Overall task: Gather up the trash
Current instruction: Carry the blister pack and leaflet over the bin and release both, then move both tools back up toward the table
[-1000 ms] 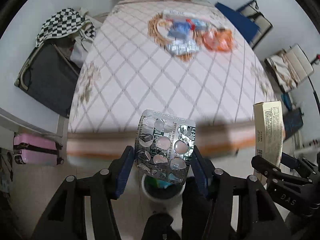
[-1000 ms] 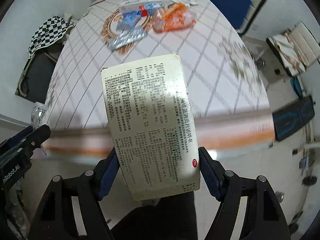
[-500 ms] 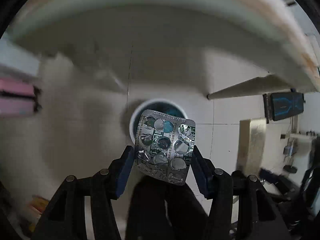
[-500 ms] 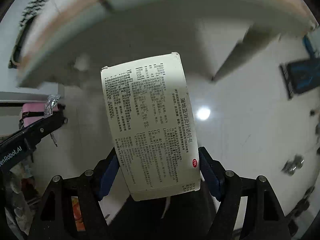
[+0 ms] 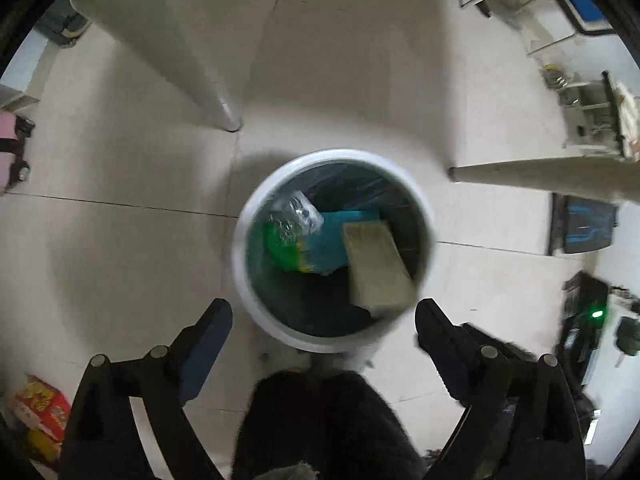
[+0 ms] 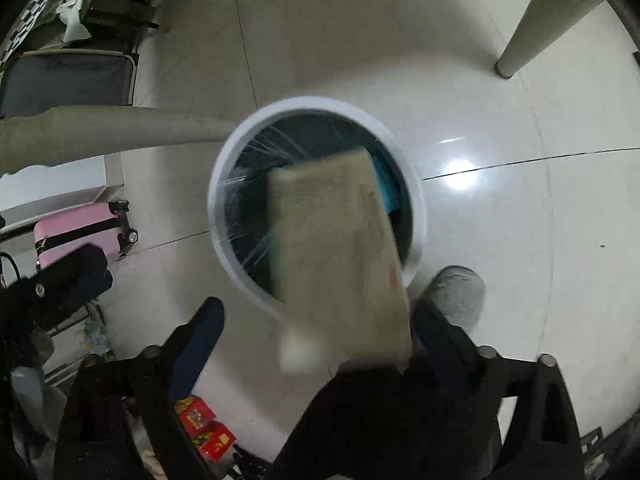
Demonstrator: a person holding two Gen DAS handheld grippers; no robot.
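On the far left of the left wrist view, a pink suitcase [image 5: 10,148] stands at the frame's edge and a red and yellow packet [image 5: 42,410] lies on the pale tiled floor [image 5: 120,248], with a grey table leg [image 5: 192,64] slanting down above them. Lower down, the left gripper [image 5: 324,320] points steeply at the floor, its jaws opening and standing wide apart with nothing between them. Just beyond it sits a round white bin [image 5: 240,248] with a dark liner, holding a crumpled clear wrapper [image 5: 294,216] on the left, a green and teal bag [image 5: 320,248] in the middle and a beige carton [image 5: 376,268] on the right, blurred and tilted against the inner wall. A second table leg [image 5: 540,178] and a dark panel with blue markings [image 5: 584,226] fill the right side. In the right wrist view, the suitcase [image 6: 80,232] sits at the left below a table leg [image 6: 112,130], and red packets [image 6: 204,432] lie at the bottom. The right gripper [image 6: 316,320] also points downward, jaws opening and set wide; the carton [image 6: 340,256] appears between the fingers, motion-blurred, over the near rim of the bin [image 6: 224,160], and its left edge is clear of the left finger [image 6: 200,336], while contact on the right side cannot be judged. A grey shoe [image 6: 456,292] rests on the floor [image 6: 520,240] just right of the bin, and another table leg [image 6: 536,28] stands at upper right.
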